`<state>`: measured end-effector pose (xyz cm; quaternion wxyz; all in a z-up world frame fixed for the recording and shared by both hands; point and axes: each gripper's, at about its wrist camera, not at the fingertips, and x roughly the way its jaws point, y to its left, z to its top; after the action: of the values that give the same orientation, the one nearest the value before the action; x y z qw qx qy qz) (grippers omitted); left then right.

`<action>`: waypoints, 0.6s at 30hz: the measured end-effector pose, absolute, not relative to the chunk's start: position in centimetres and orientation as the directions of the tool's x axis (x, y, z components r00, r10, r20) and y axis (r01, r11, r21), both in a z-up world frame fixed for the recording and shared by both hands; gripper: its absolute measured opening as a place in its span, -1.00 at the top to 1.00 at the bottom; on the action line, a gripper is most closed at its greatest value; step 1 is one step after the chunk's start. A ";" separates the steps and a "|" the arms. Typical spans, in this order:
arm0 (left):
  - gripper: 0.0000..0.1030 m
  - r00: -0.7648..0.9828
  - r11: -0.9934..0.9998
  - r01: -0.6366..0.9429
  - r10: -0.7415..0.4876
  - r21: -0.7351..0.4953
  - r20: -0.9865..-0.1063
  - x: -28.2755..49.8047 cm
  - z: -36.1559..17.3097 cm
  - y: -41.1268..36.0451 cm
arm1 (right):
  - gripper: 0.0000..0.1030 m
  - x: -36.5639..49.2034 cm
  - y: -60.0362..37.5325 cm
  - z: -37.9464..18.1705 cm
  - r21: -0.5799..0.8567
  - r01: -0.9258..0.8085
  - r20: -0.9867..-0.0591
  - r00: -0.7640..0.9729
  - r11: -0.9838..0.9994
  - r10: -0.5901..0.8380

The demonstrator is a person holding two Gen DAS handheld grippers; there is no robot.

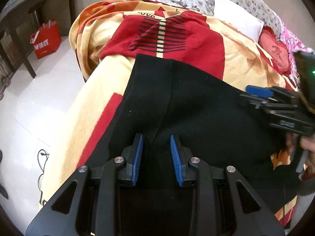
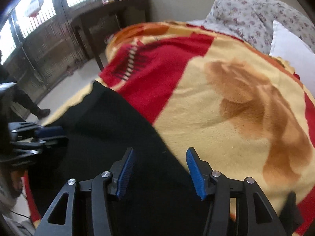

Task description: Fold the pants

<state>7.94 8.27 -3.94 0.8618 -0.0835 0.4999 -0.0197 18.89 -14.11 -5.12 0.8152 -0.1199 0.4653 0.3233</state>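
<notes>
Black pants (image 1: 196, 102) lie flat near the bed's (image 2: 226, 108) left edge; left tool (image 1: 157, 157) and right tool (image 2: 160, 172) gape above them, holding nothing.
</notes>
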 end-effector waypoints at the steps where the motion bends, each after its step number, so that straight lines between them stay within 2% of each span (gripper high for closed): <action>1: 0.45 0.499 0.986 -0.048 -0.116 -0.161 -0.859 8.0 -4.0 8.2 | -0.03 19.4 -14.0 -5.7 0.106 -0.642 -0.845 0.343 0.759 0.409; 4: 0.45 0.504 0.987 -0.047 -0.112 -0.156 -0.857 8.3 -4.0 8.2 | -0.03 19.5 -13.9 -6.0 0.113 -0.662 -0.831 0.346 0.741 0.435; 6: 0.45 0.508 0.987 -0.045 -0.110 -0.153 -0.854 8.3 -4.1 8.1 | 0.40 19.1 -13.6 -5.8 0.135 -0.676 -0.830 0.322 0.725 0.455; 7: 0.45 0.511 0.987 -0.044 -0.112 -0.156 -0.852 8.3 -4.1 8.1 | 0.74 18.6 -13.1 -5.6 0.142 -0.690 -0.829 0.310 0.710 0.466; 8: 0.45 0.510 0.986 -0.045 -0.116 -0.162 -0.852 8.3 -4.0 8.2 | 0.81 17.7 -12.8 -5.3 0.109 -0.702 -0.825 0.332 0.704 0.458; 12: 0.45 0.519 0.980 -0.081 -0.113 -0.180 -0.847 7.3 -2.8 9.4 | 0.89 14.2 -12.8 -3.4 0.099 -0.722 -0.793 0.358 0.685 0.492; 16: 0.45 0.593 0.977 -0.179 0.013 -0.117 -0.805 4.7 0.2 12.1 | 0.90 9.1 -14.0 0.8 0.120 -0.744 -0.715 0.395 0.657 0.578; 18: 0.45 0.620 0.968 -0.209 0.023 -0.136 -0.785 3.4 1.5 13.7 | 0.90 6.1 -14.3 2.3 0.113 -0.755 -0.692 0.407 0.646 0.597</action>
<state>3.37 13.68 1.54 0.8934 -0.1075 0.4313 0.0649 6.10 -14.26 2.34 0.8315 -0.1093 0.3626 0.4065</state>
